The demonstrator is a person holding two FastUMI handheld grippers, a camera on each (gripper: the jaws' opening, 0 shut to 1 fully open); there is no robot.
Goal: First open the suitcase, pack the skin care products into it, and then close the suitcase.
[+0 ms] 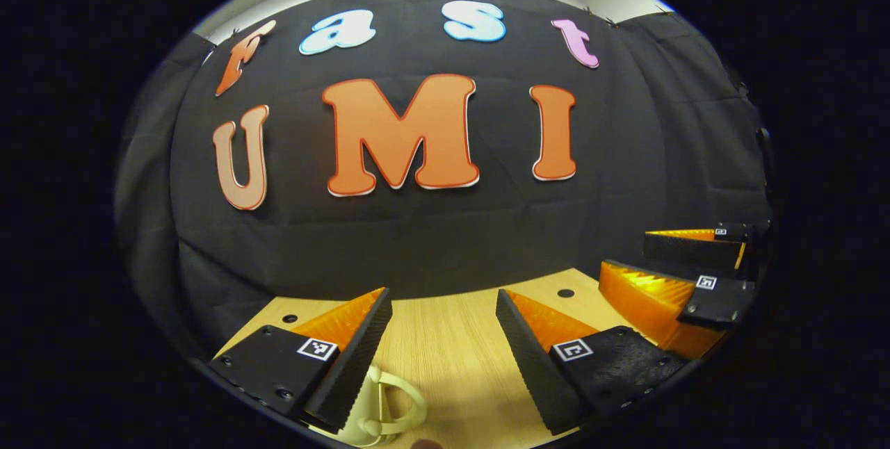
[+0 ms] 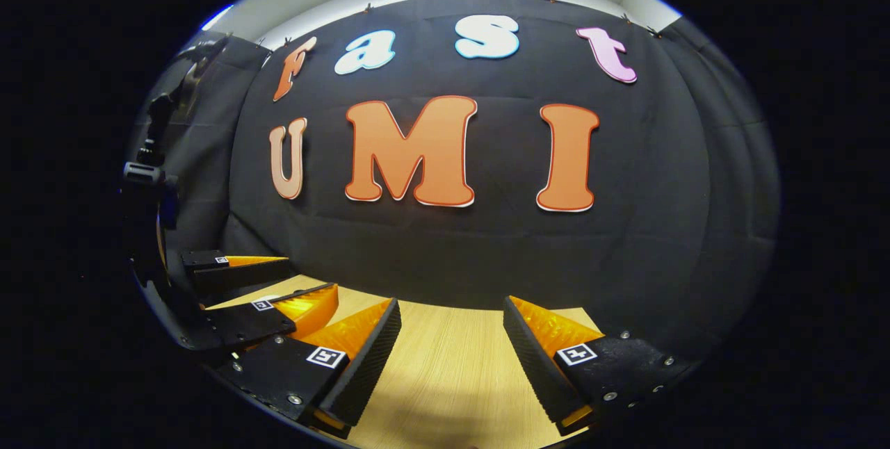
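Holding: both grippers are hovering level over the table point(image 1: 445, 338), pointing at the booth wall, nothing between the fingers of either.
Left gripper point(image 1: 443, 327): fingers are standing well apart, gripping nothing; the table is showing bare in the gap.
Right gripper point(image 2: 452, 338): fingers are likewise standing well apart and gripping nothing; in the left gripper view it is sitting just beside the left gripper, on its right.
Bottle point(image 1: 379, 411): a pale cream thing with a looped handle or pump is lying on the table directly under the left gripper's left finger, partly hidden by it; probably one of the skin care products, but I cannot tell for certain.
Suitcase: not locating it from this aim, so its state, open or shut, cannot be told.
Step in hand: judging by idle, wide-set grippers raised toward the wall, this is looking like a start or rest pose, with opening the suitcase not yet under way.
Next move: both grippers are needing to tilt down toward the table to find the suitcase, then take its lid edge or zip.
Risk: the left gripper dropping straight down could be knocking the bottle.
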